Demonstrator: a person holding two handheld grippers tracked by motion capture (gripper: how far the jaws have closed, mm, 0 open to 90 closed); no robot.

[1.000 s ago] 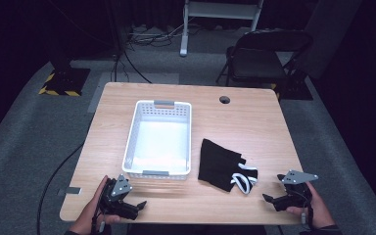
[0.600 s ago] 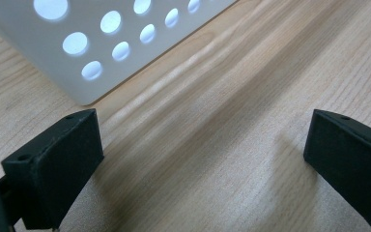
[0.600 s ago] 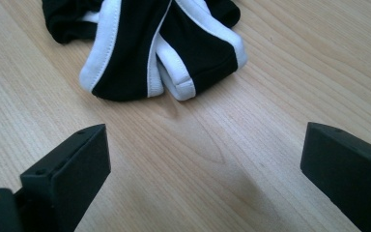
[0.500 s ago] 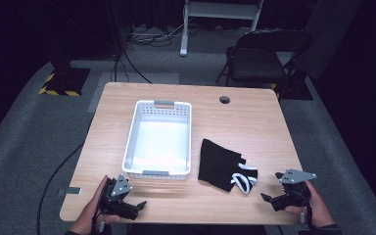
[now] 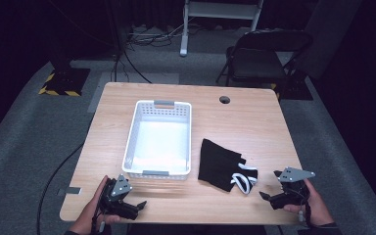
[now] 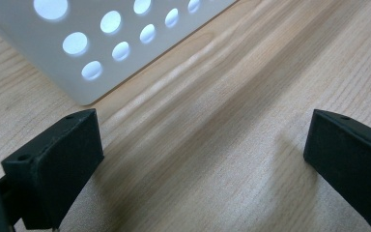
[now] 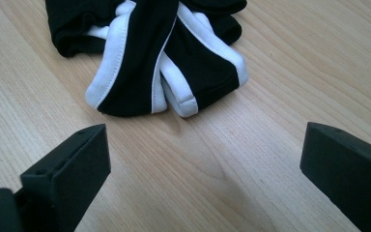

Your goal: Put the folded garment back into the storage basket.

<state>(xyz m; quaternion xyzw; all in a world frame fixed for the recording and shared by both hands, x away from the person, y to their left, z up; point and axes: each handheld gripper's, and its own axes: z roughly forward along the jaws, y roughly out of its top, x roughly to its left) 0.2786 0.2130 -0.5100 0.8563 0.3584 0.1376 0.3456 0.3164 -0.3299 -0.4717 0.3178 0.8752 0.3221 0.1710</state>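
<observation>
Tongs of both grippers, left and right, gape empty on the pale wooden tabletop, white perforated plastic basket at eleven o'clock of the black white-trimmed cloth garment, dark folding chair beyond.

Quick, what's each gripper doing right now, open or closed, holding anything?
Left gripper: open, holding nothing, bare table between its fingers, near the white basket.
Right gripper: open, holding nothing, aimed at the black-and-white garment.

A dark studio or lab: black walls, grey carpet, cables on the floor at top, a folding chair upper right, hazard-striped base upper left.
</observation>
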